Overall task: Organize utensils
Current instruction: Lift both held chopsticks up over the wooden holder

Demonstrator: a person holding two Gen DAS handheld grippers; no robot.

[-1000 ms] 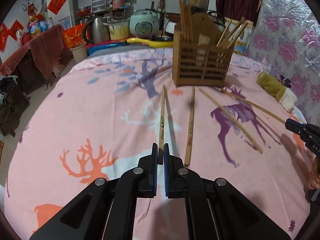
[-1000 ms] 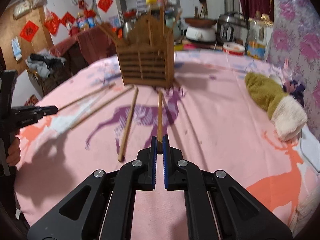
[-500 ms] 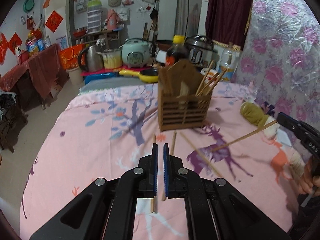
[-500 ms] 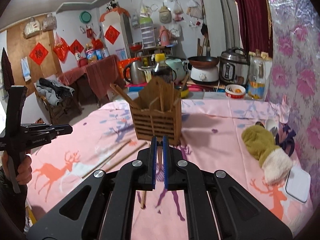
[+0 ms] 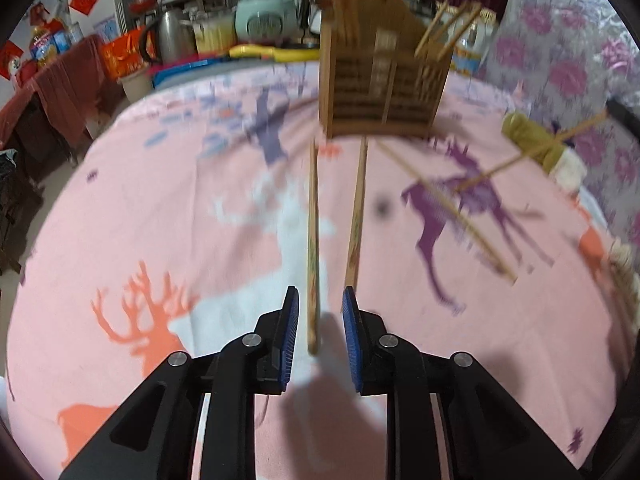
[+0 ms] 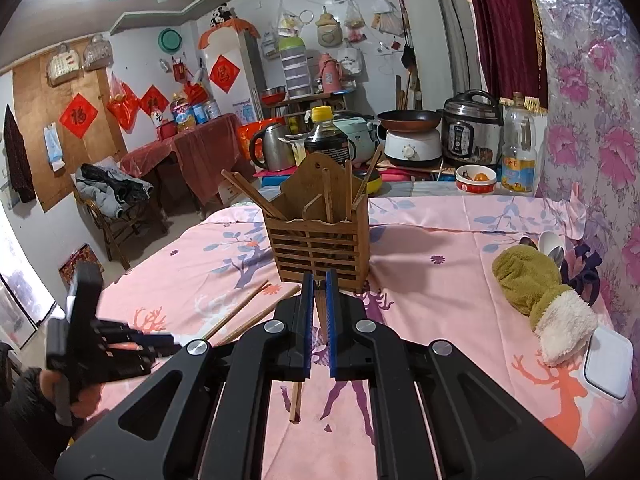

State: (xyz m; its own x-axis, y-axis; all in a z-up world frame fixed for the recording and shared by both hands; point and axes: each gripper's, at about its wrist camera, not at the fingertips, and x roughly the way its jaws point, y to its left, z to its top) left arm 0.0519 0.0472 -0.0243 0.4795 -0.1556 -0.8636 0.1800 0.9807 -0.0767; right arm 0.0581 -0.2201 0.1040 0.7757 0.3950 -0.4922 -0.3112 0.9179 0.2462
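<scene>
Lining the spread left tongs (image 5: 318,326), jaws just opened, squarely over the chopstick (image 5: 313,240) matters; right tongs (image 6: 317,320) pinch another chopstick (image 6: 297,400) bound for the holder (image 6: 320,248).

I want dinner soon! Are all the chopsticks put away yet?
Not yet. Several standing chopsticks are already in the wooden holder. The right gripper is shut on one lifted chopstick. On the left gripper, the jaws have just been opening around another chopstick lying on the cloth, not gripping it. Two loose chopsticks remain beside it.
</scene>
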